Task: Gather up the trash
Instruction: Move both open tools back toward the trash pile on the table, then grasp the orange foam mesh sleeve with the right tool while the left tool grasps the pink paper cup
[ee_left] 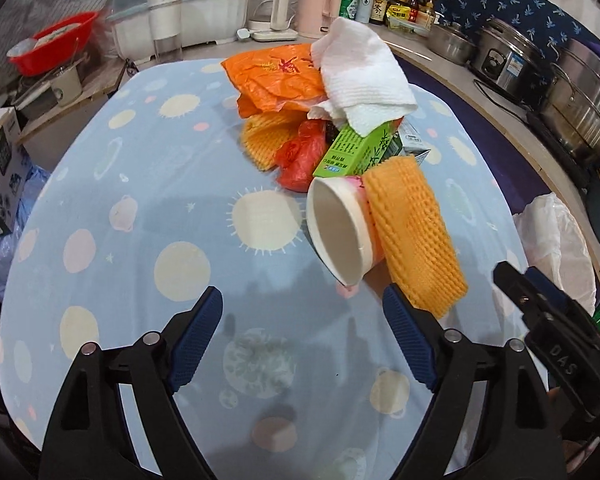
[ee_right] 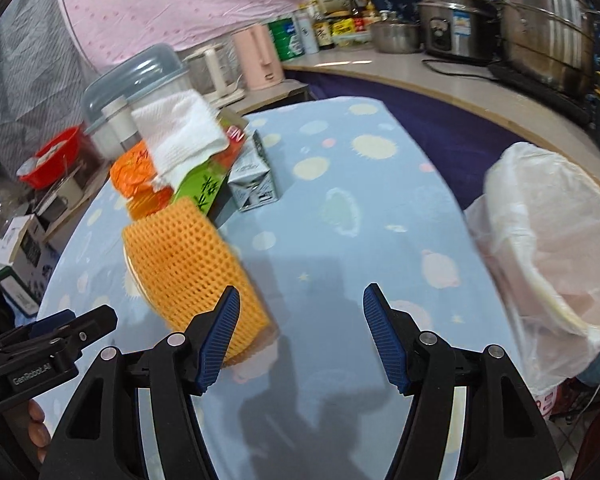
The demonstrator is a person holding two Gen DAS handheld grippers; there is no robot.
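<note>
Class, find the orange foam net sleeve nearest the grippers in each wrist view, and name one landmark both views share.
Left wrist view: orange foam net sleeve lies right of centre, against the tipped paper cup.
Right wrist view: the sleeve lies left of centre, by the left fingertip.
Shared landmark: the white paper towel on the pile.

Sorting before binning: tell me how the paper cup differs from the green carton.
The paper cup is round, white inside and open-mouthed, lying on its side; the green carton is boxy, printed with text and looks closed. The cup lies nearer the left gripper, beside foam netting; the carton sits deeper in the pile, partly under a white paper towel. Both rest on the table.
</note>
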